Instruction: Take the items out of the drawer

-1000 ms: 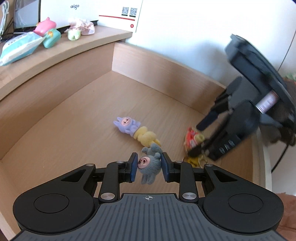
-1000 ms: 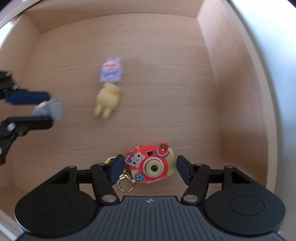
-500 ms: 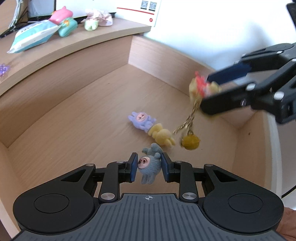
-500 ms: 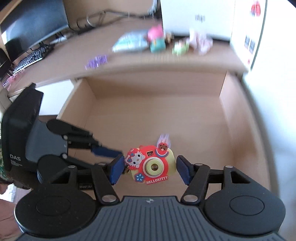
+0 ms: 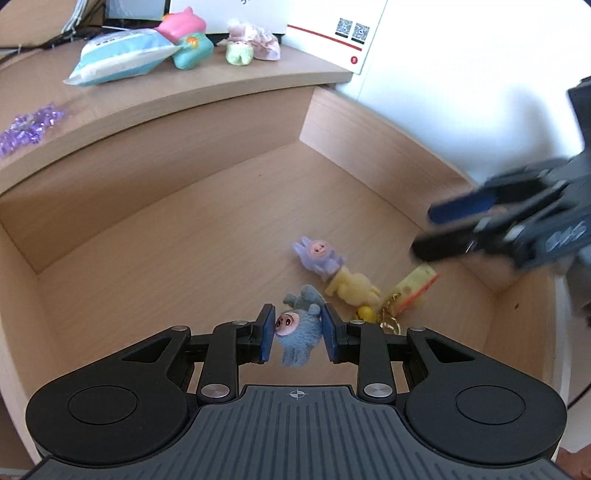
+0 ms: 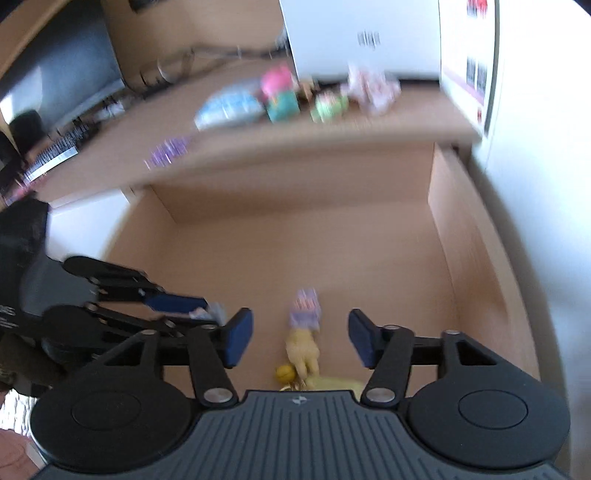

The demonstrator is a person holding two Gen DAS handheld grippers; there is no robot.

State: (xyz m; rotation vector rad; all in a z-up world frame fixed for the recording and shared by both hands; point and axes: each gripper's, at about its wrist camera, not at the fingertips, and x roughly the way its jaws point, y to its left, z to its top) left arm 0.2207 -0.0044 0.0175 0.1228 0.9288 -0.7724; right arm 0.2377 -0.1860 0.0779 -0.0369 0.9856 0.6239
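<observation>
My left gripper (image 5: 298,332) is shut on a grey-blue plush doll (image 5: 295,328), held just above the floor of the open wooden drawer (image 5: 369,147). A purple bunny doll (image 5: 319,254) and a yellow doll (image 5: 351,286) lie end to end on the drawer floor. Beside them rests the red-and-yellow camera toy (image 5: 415,286), yellow side up, with its gold chain (image 5: 389,317). My right gripper (image 6: 299,328) is open and holds nothing; it hovers blurred over the drawer's right side (image 5: 461,221). In the right wrist view the left gripper (image 6: 173,306) reaches in from the left.
The desk top (image 5: 221,96) behind the drawer carries a blue-white packet (image 5: 118,55), pink and teal toys (image 5: 188,40), a small plush (image 5: 255,40), purple glitter pieces (image 5: 29,125) and a white box (image 5: 332,33). A keyboard (image 6: 55,151) lies at the far left.
My right gripper has opened, and the camera toy it had lifted now lies on the drawer floor. The left gripper still holds the grey-blue doll, and its view has tilted up towards the desk.
</observation>
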